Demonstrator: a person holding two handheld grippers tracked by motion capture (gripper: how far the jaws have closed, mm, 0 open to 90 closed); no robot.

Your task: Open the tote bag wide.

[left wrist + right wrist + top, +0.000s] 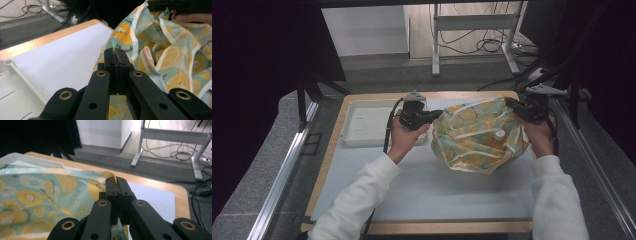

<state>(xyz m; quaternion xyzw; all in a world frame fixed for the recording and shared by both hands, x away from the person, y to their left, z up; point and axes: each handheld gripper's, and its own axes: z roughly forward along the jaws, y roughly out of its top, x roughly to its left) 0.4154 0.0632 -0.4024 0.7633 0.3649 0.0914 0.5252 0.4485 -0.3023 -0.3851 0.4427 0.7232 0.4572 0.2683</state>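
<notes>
The left tool (436,116) has its jaws pressed together on the left edge of a lemon-print cloth (477,135), the fabric pinched between them, as the left gripper view shows with the cloth (165,55) spilling away to that tool's right. The right tool (515,107) pinches the cloth's far right edge in the same way; in the right gripper view the jaws are closed on a hemmed border, and the cloth (37,195) spreads off to that tool's left. Between the two tools the cloth hangs bunched and rounded, its lower folds touching the white mat (447,190) on the counter (362,97). A small round pale thing sits among the folds; what it is cannot be told. Just left of the left tool lies a shallow white tray (362,125), its near rim close to the left hand (404,137). Toward the person from both tools the mat is bare and open. Beyond the right tool the counter's rounded wooden corner ends, with floor and cables past it.
</notes>
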